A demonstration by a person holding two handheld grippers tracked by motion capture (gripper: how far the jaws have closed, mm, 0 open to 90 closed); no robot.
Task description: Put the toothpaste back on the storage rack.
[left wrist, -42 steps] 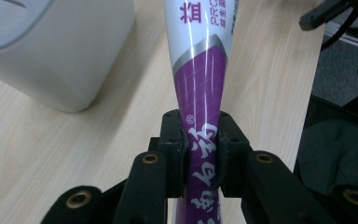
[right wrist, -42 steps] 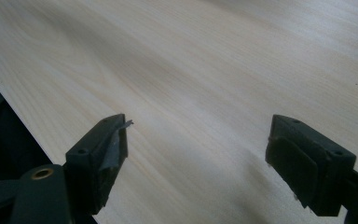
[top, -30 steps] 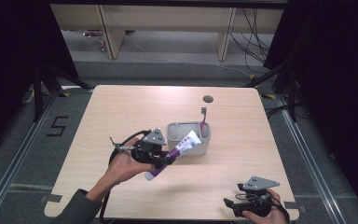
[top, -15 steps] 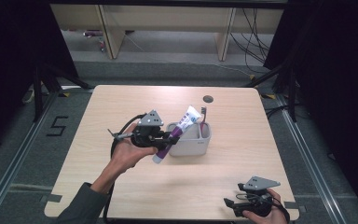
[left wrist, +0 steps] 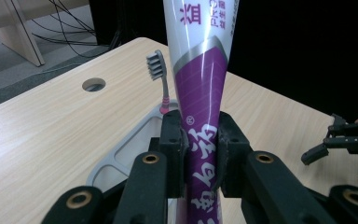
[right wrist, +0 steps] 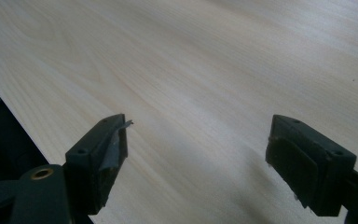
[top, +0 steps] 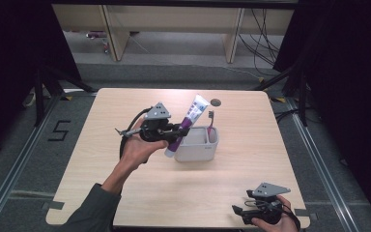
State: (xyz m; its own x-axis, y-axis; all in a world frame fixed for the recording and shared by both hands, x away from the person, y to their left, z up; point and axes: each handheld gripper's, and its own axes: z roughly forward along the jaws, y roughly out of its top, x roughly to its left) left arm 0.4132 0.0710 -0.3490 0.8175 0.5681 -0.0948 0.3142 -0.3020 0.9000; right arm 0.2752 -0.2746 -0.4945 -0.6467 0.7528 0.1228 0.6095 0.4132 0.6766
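Left gripper (top: 176, 130) is clamping the toothpaste tube (top: 188, 121) low on its purple body, both jaws pressing its sides. We're holding it near upright, cap end down, probably so it can drop into the grey holder (top: 199, 151) on end. The tube is hanging just beside the holder's near-left wall, above the table (top: 125, 193), not yet inside. 1 toothbrush (left wrist: 161, 77) is standing in the far compartment, apart from the tube. Right gripper (top: 244, 212) is resting at the table's near-right corner, jaws wide apart, gripping nothing, well clear.
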